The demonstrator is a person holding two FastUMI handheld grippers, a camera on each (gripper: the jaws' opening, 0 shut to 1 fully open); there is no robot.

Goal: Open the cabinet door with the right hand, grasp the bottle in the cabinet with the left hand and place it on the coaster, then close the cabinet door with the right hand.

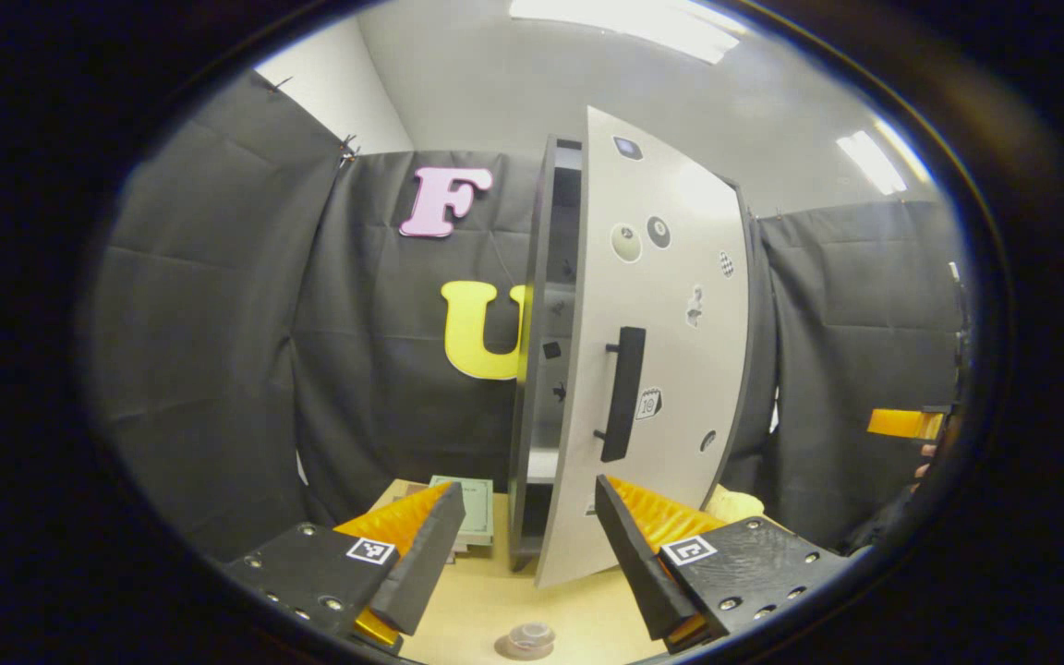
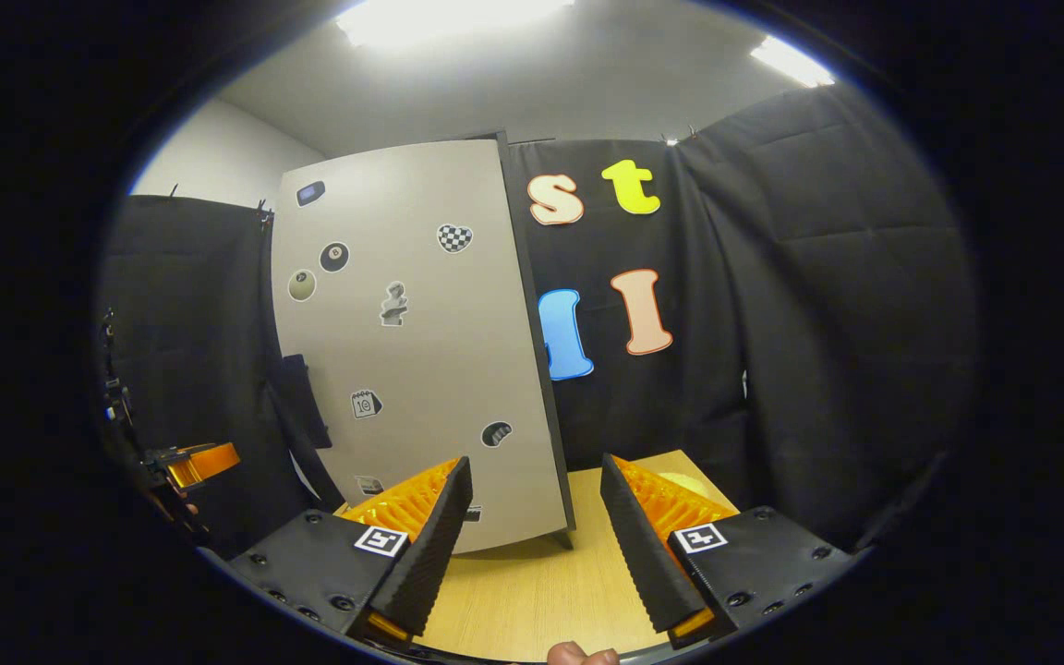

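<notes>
While the cabinet door stands ajar, its handle upright, both grippers' fingers spread, empty.

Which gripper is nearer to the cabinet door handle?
Left. The left gripper is just below and in front of the handle on the half-open cabinet door. The right gripper faces the door's far side, farther from the handle.

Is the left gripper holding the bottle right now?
No: in the left gripper view the left gripper is open and empty, facing the part-open cabinet door.
</notes>
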